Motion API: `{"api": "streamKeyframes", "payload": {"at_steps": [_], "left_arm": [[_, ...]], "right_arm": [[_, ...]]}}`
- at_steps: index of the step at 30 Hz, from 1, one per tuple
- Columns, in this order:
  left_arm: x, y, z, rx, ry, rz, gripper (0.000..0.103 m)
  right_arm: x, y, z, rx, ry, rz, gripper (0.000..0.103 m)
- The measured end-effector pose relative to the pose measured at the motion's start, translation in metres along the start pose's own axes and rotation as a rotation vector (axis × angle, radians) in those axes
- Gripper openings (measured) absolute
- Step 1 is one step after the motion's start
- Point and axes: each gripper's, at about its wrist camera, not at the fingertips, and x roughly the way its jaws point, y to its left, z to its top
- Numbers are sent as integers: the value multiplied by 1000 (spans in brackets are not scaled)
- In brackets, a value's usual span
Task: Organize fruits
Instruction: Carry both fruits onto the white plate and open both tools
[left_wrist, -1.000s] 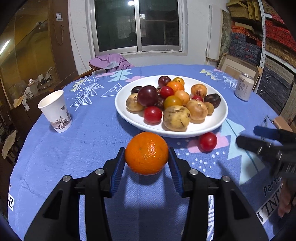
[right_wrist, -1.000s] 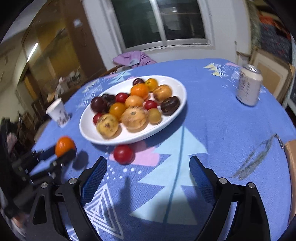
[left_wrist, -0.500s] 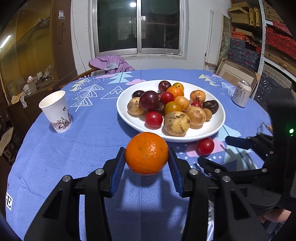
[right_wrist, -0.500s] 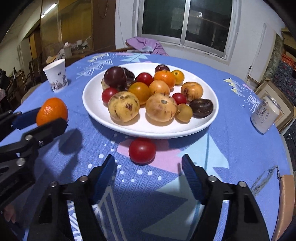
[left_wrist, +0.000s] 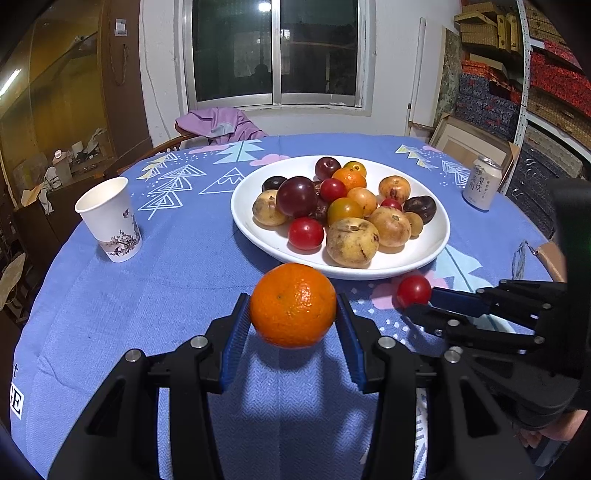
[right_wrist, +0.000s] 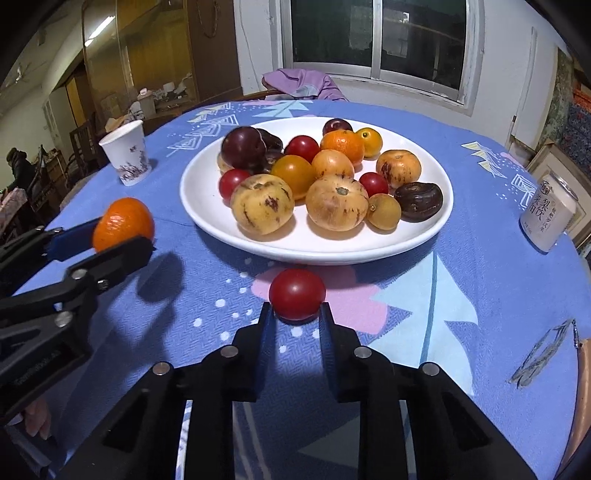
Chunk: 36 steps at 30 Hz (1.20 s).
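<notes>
My left gripper is shut on an orange, held just above the blue tablecloth in front of the white plate. The plate carries several plums, tomatoes, oranges and speckled yellow fruits. A red tomato lies on the cloth just before the plate's near rim. My right gripper is shut on it, one fingertip on each side. The left wrist view shows the same tomato at the right gripper's tips. In the right wrist view, the orange hangs at the left.
A paper cup stands left of the plate and a drinks can stands to its right. A purple cloth lies over a chair behind the table. A cardboard edge shows at the table's right side.
The right gripper has swung in towards the tomato and its jaws have gone from wide apart to shut on it. The left gripper with the orange has stayed put.
</notes>
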Motion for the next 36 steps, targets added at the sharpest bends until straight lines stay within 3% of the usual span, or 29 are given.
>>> {"api": "streamKeyframes", "payload": {"at_steps": [2,5,8,10,11,12,17,18,19,26,31,36], "left_arm": [[-2,0,1,-3,-7,-4,46],[-4,-3,4,-1,-17,-7,46],[-5,-5,10,10,-23,-10,46],[-4,-4,11,3,-22,-15,46],[-2,-2,10,-6,-13,-23,46],[1,-1,9,-14,-1,-31,46],[8,-1,6,-11,20,-24,46],[8,-2,6,-9,18,-22,46],[7,-2,5,-7,16,-21,46],[4,1,11,-16,18,-35,46],[-1,-3,47,9,-26,-20,46],[23,-10,96,-10,-29,-46,46]], "right_arm": [[-18,-2,-1,12,-35,35,11],[-43,-8,4,32,-106,43,11],[-45,-15,7,37,-102,52,11],[-35,-15,5,15,-55,73,21],[-29,-13,2,4,-51,53,40],[-23,-8,1,-18,-45,27,47],[4,12,10,-98,-22,-56,44],[9,14,10,-105,-10,-56,33],[11,14,10,-109,-9,-60,32],[-32,0,9,-52,-92,3,30],[-64,-24,45,13,-188,-8,30],[-43,-43,91,66,-185,-10,30]]}}
